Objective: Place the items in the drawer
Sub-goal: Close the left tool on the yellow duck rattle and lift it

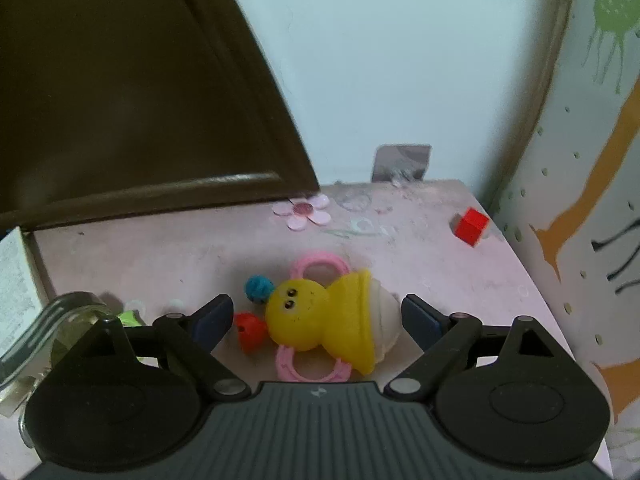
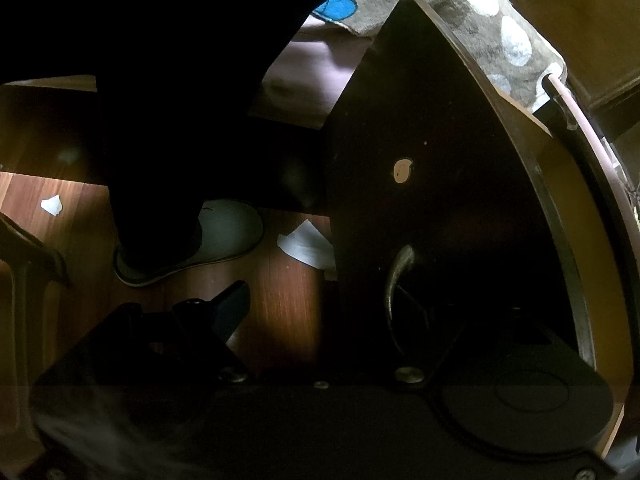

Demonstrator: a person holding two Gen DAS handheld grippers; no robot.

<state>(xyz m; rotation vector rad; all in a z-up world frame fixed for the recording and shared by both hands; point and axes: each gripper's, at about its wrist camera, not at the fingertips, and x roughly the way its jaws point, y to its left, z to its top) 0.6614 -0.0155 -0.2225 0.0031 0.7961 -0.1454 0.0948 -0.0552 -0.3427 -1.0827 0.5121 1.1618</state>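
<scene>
Two tools in play. Left tool (image 1: 316, 320): jaws spread wide, pads on either side of the yellow rattle toy (image 1: 320, 320) but not pressing it; nothing gripped. Toy lies on its side on the pink worktop (image 1: 460, 280), near the front edge. Round yellow head, ribbed white cap at one end, thin pink ring handles above and below, small red and blue beads by the head. Looks like hollow hard plastic: light, stiff, smooth enough to skid or roll under a pinch. Best hold, I'd judge, across the yellow body where head meets skirt; rings look flimsy and would let it swing. Further back: red cube (image 1: 471, 226) near the far right corner, flower sticker (image 1: 303, 211) behind.

Right tool (image 2: 320, 312): dim view, jaws apart and empty, beside the dark drawer front (image 2: 432, 208) by its metal handle (image 2: 396, 276). Drawer appears pulled out. Wooden floor and a person's slipper (image 2: 208, 236) beyond.
</scene>
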